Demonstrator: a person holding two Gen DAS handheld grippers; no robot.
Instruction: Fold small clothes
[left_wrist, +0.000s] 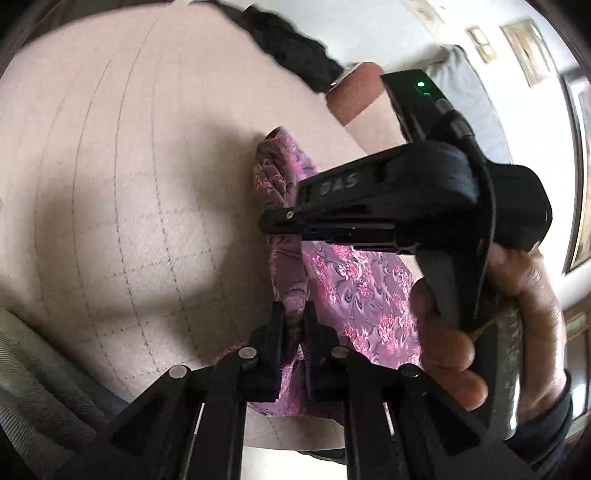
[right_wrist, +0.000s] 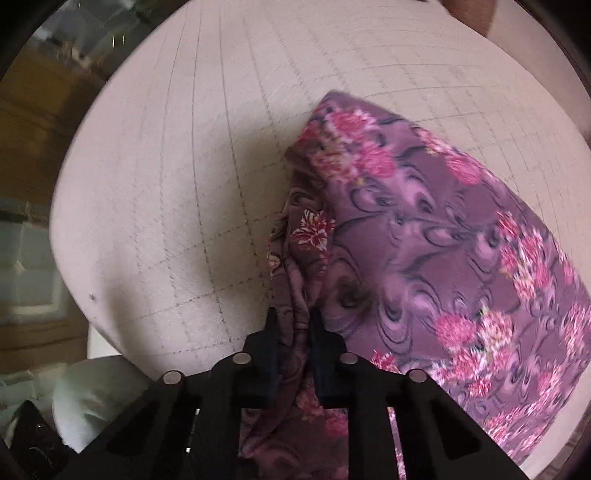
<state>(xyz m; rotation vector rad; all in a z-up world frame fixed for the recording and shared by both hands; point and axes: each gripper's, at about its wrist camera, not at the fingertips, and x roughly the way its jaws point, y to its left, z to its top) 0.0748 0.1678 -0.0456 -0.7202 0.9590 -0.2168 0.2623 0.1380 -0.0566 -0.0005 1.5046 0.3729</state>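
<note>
A small purple garment with pink flowers (left_wrist: 354, 288) hangs lifted over a pale pink checked cloth surface (left_wrist: 110, 166). My left gripper (left_wrist: 293, 314) is shut on one edge of the garment. My right gripper (right_wrist: 293, 317) is shut on another bunched edge of the same garment (right_wrist: 424, 240), which spreads out to the right of the fingers. In the left wrist view the right gripper (left_wrist: 273, 221) comes in from the right, held by a hand (left_wrist: 480, 332), its tip against the cloth just above my left fingers.
The checked surface (right_wrist: 184, 184) has a rounded edge at the left; beyond it are a brown floor and a white cloth (right_wrist: 92, 398). A dark garment (left_wrist: 291, 48) lies at the surface's far edge. A person's arm (left_wrist: 362, 99) is behind the right gripper.
</note>
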